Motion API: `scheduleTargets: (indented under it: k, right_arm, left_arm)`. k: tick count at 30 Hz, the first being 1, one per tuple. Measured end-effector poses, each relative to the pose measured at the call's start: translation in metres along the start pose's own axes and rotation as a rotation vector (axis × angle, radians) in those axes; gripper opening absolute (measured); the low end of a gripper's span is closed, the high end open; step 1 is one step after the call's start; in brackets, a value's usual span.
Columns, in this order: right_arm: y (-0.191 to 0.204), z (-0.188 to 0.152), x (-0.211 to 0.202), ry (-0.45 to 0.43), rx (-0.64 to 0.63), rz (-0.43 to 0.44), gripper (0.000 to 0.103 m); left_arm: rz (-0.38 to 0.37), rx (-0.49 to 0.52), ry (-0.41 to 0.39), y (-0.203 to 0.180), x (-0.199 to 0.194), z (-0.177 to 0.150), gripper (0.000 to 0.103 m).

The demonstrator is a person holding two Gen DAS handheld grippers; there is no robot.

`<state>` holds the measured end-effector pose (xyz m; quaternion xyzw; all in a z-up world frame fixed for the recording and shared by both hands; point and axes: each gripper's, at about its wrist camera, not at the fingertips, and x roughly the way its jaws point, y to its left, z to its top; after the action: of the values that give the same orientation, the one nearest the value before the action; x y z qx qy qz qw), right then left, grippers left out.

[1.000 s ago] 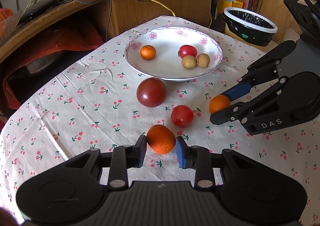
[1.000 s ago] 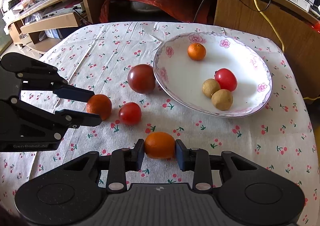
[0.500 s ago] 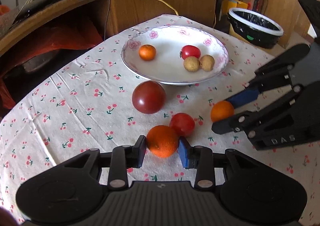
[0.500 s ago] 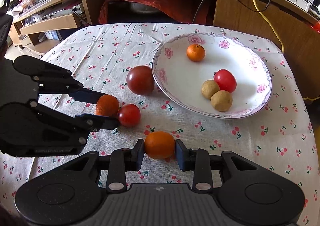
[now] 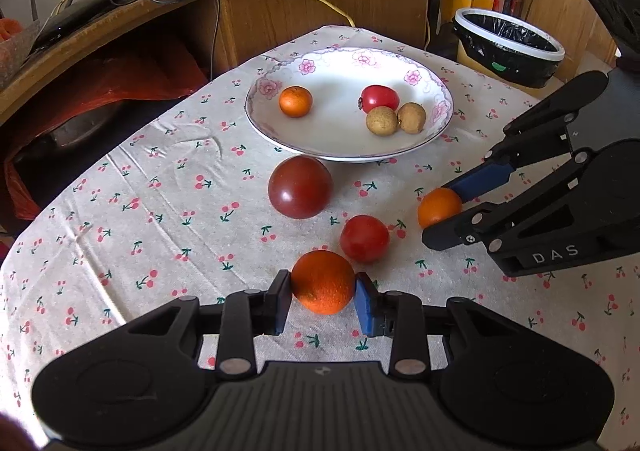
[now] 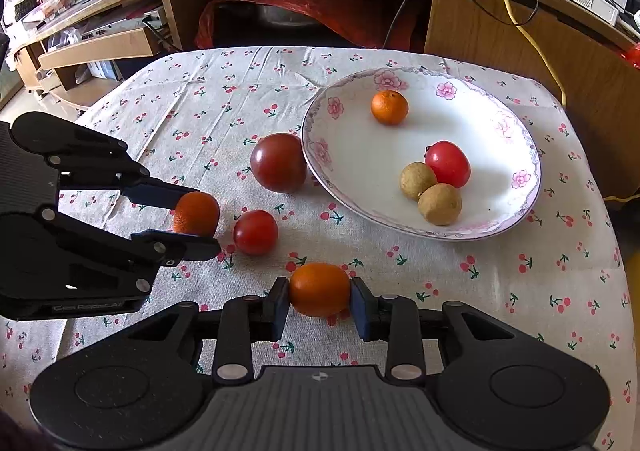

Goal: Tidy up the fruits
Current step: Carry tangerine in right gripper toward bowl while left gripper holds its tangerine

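On the plate [image 6: 520, 211] lie four fruits; each tool [image 5: 323, 293] [image 6: 319, 301] pinches an orange [image 5: 323, 281] [image 6: 319, 289].

Glossy ceramic plate [image 5: 438, 119]; matt cloth tablecloth [image 5: 160, 219].

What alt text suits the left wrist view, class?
The left tool grips an orange above a cherry-print tablecloth; the right tool holds a smaller orange. Beyond lie two tomatoes and a plate of fruit.

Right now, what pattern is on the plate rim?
Pink flowers on the white plate, with a thin grey scrolled edge; clearest in the right wrist view.
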<state>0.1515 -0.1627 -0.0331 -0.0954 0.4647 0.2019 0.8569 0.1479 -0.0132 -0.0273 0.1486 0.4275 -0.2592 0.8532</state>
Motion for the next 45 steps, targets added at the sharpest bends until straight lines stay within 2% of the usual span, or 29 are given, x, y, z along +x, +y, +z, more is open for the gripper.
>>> scheduleTargets:
  k: [22, 45]
  right_arm:
    - [0.005, 0.003, 0.004, 0.014, -0.027, -0.011, 0.028]
    - [-0.003, 0.009, -0.015, -0.049, 0.013, -0.009, 0.028]
  left_arm:
    - [0.008, 0.019, 0.028, -0.004, -0.001, 0.0, 0.042]
    - [0.008, 0.049, -0.028, -0.016, -0.008, 0.029, 0.042]
